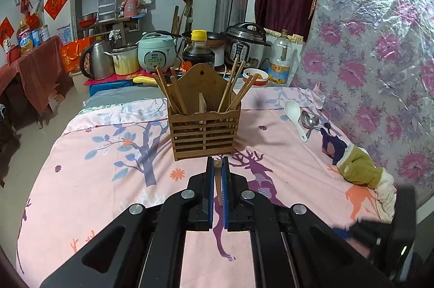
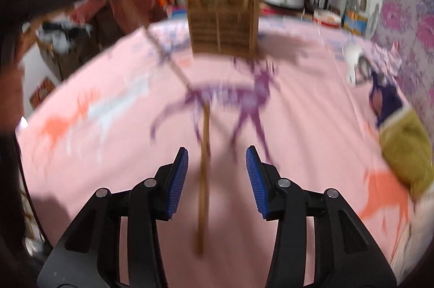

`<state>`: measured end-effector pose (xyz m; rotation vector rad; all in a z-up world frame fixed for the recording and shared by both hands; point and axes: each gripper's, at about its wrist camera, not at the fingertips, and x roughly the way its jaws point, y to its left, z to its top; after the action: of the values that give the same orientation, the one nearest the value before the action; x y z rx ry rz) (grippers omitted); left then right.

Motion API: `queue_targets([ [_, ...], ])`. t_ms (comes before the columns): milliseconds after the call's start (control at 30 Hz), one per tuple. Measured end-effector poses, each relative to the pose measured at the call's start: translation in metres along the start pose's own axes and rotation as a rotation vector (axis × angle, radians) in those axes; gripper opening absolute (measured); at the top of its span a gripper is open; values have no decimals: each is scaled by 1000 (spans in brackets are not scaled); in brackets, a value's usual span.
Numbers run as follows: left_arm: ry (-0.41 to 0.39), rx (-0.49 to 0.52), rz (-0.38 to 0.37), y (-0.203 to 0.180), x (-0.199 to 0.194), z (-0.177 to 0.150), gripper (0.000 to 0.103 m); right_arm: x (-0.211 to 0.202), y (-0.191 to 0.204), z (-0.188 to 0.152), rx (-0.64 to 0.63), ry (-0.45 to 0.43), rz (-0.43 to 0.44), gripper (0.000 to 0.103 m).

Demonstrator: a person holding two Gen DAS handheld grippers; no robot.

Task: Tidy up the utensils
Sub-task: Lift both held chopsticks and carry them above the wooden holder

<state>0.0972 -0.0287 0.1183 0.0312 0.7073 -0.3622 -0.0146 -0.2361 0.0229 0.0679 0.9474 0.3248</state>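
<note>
A slatted wooden utensil holder [image 1: 204, 132] stands on the pink cloth and holds several chopsticks in its left and right compartments. My left gripper [image 1: 217, 164] is shut on a wooden chopstick [image 1: 217, 179], just in front of the holder. The right wrist view is blurred. My right gripper [image 2: 217, 152] is open, with a chopstick [image 2: 204, 179] lying on the cloth between its fingers. A second chopstick [image 2: 168, 60] lies further off, left of the holder [image 2: 223, 25]. A white ceramic spoon [image 1: 295, 117] and metal spoons [image 1: 309, 121] lie at the right.
A purple and olive cloth bundle [image 1: 355, 163] lies at the table's right edge. Behind the table stand a soy sauce bottle [image 1: 198, 50], rice cookers [image 1: 156, 52], a kettle [image 1: 96, 60] and an oil bottle [image 1: 280, 60]. A floral plastic sheet [image 1: 379, 44] covers the right wall.
</note>
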Motion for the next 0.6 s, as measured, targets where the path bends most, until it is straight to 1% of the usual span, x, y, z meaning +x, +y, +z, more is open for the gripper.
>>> queue_targets([
  [100,0,-2,2,0,0,1,5,0,5,-33,-7,61,17,45],
  [167,3,-4,4,1,-1,-2,5,0,9,-48,-13,78,24,45],
  [200,7,-7,4,2,-1,-3,5,1,11,-54,-18,85,24,44],
  [233,12,-7,4,1,-1,-5,5,1,14,-58,-31,83,5,41],
  [267,21,-10,5,1,1,-6,5,-3,15,-57,-31,64,-1,20],
  [300,30,-15,4,1,1,-7,5,-4,14,-56,-24,53,-1,7],
  [333,41,-22,0,2,4,-8,5,-2,13,-56,-12,72,6,6],
  [433,53,-24,5,1,8,-14,6,-2,10,-57,2,61,5,6],
  [533,41,-27,7,2,7,-16,6,-10,6,-53,15,31,-10,6],
  [600,32,-28,11,2,5,-15,5,-18,0,-43,31,-5,-21,6],
])
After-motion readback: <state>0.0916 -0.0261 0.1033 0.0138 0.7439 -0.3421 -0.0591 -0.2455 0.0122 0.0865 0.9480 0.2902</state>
